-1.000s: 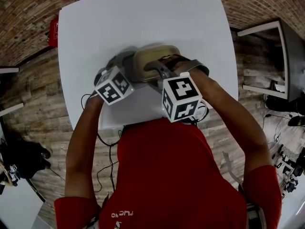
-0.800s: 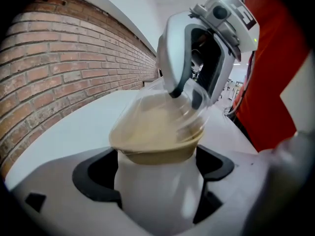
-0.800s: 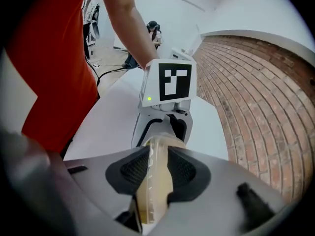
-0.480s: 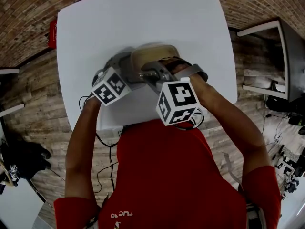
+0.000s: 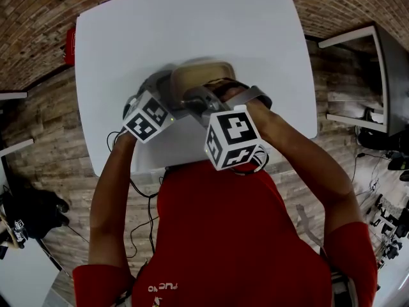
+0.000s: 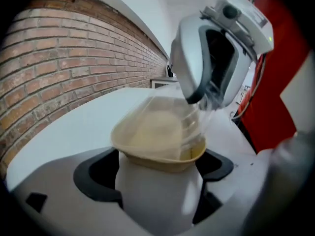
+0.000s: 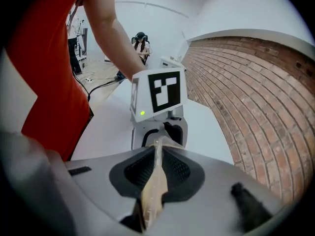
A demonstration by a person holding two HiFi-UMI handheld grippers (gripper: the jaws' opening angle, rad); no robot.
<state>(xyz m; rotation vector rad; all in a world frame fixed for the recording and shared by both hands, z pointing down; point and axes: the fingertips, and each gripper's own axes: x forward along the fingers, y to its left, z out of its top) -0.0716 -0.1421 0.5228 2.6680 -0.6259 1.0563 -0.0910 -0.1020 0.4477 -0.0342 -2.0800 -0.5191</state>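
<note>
A beige tray [image 5: 199,75] with a clear lid [image 6: 184,124] is held over the white table [image 5: 192,24], close to its near edge. My left gripper [image 5: 171,98] is shut on the tray's near rim; in the left gripper view the tray [image 6: 155,141] sits between the pads. My right gripper [image 5: 203,96] comes in from the right and is shut on the lid's edge [image 7: 153,186], which shows as a thin strip between its pads. The right gripper [image 6: 204,90] pinches the lid's far side in the left gripper view. Facing it in the right gripper view is the left gripper [image 7: 158,132].
A red object [image 5: 70,43] sits at the table's left edge. Wooden floor with cables surrounds the table, and a dark desk [image 5: 386,75] stands to the right. A brick wall [image 7: 246,92] runs along one side. A person's red shirt [image 5: 236,235] fills the lower head view.
The right gripper's marker cube has shifted left and toward the person. In the left gripper view the right gripper has moved up and right, and the lid's far side looks raised.
</note>
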